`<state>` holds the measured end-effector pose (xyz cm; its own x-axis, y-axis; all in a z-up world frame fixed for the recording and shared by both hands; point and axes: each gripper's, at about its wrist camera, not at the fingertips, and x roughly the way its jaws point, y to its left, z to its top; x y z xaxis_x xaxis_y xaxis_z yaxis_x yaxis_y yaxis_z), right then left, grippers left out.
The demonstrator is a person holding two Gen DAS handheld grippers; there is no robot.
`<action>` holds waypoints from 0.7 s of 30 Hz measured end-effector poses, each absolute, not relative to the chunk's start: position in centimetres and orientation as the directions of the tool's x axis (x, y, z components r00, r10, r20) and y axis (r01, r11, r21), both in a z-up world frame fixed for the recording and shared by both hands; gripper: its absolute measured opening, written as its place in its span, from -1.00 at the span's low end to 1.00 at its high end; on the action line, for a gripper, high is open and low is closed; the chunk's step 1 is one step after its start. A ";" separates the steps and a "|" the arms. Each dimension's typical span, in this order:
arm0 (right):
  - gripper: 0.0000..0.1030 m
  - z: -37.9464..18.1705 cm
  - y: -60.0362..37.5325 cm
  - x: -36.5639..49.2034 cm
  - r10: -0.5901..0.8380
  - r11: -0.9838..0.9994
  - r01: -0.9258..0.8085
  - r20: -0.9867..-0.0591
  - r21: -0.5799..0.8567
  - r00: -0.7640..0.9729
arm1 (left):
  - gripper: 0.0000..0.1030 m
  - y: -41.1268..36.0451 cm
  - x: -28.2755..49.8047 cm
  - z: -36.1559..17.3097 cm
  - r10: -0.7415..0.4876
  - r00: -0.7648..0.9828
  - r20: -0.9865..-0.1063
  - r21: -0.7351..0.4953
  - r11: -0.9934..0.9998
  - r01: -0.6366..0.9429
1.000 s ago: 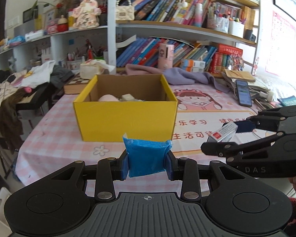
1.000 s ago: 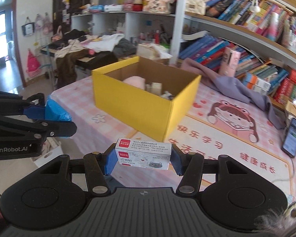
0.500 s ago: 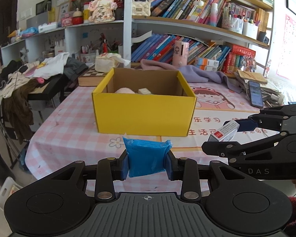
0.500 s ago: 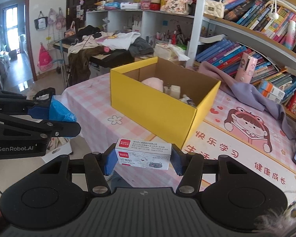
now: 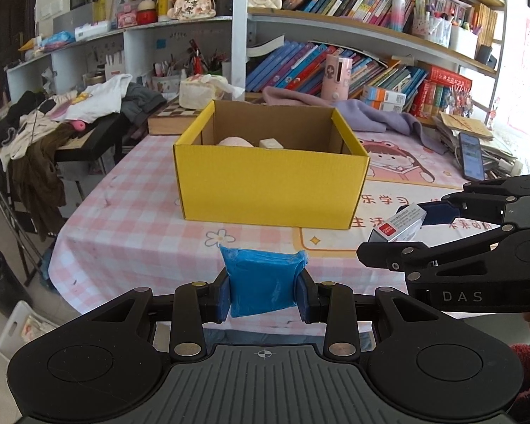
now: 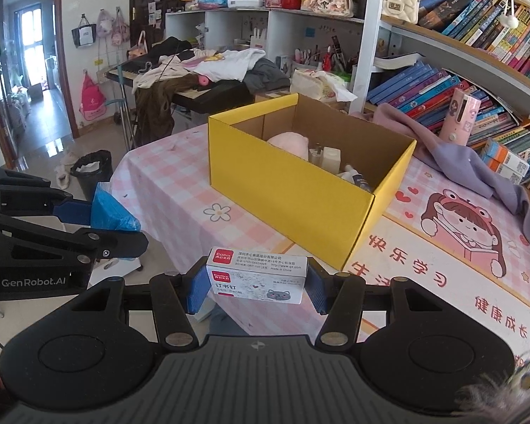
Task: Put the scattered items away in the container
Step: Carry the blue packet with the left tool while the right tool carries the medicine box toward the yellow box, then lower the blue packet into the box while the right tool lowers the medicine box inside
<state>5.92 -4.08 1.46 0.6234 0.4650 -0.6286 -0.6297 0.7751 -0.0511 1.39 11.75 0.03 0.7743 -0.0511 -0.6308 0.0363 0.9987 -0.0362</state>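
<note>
Blue plastic, a small soft packet (image 5: 263, 284), sits clamped between the pads of the left claw (image 5: 263, 291), its top edge standing clear above the fingertips. The right claw (image 6: 257, 282) is clamped on a small white staple box (image 6: 257, 275) with a red label, held by its two short ends. The two claws hang side by side, apart, short of the near edge of the bench (image 5: 130, 219), which is covered in a pink checked cloth.

Beyond them, on the bench, stands the yellow cardboard box (image 5: 270, 190), open at the top, its near wall facing the left claw squarely and its near corner turned toward the right claw. Inside lie a pink soft thing (image 6: 289, 142) and a few small pale items against the far side; the near part of its floor is hidden by the wall. A bare strip of cloth runs between the claws and the yellow box. A purple cloth (image 6: 452, 155) lies at the far right, just beside the box's far corner.
</note>
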 end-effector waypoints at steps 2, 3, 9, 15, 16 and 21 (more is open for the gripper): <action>0.03 1.5 -3.8 6.6 0.470 0.772 -0.634 -0.626 -0.050 0.622 | -0.34 11.9 2.0 0.1 -0.045 0.775 -0.631 -0.033 0.999 0.032; 0.03 1.5 -3.7 7.0 0.472 0.771 -0.635 -0.623 -0.050 0.623 | -0.34 12.1 2.3 0.1 -0.044 0.776 -0.629 -0.032 0.999 0.030; 0.03 2.0 -3.4 10.1 0.488 0.782 -0.622 -0.596 -0.025 0.637 | -0.34 12.5 5.1 1.1 -0.034 0.791 -0.611 -0.001 0.999 0.043; 0.03 3.2 -3.1 13.5 0.504 0.791 -0.612 -0.543 -0.024 0.672 | -0.34 12.7 8.9 2.6 -0.043 0.810 -0.584 0.022 0.997 0.069; 0.03 3.4 -3.0 14.1 0.502 0.793 -0.609 -0.538 -0.026 0.677 | -0.34 12.7 9.6 2.9 -0.045 0.816 -0.576 0.026 0.997 0.073; 0.03 4.0 -2.9 17.4 0.492 0.805 -0.592 -0.511 -0.040 0.704 | -0.34 12.5 13.3 4.1 -0.054 0.833 -0.550 0.057 0.993 0.102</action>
<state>17.38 -2.95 4.03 0.7043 0.4923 -0.5114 -0.5919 0.8050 -0.0404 13.32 12.47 4.15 0.8334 -0.0536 -0.5501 0.1016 0.9932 0.0572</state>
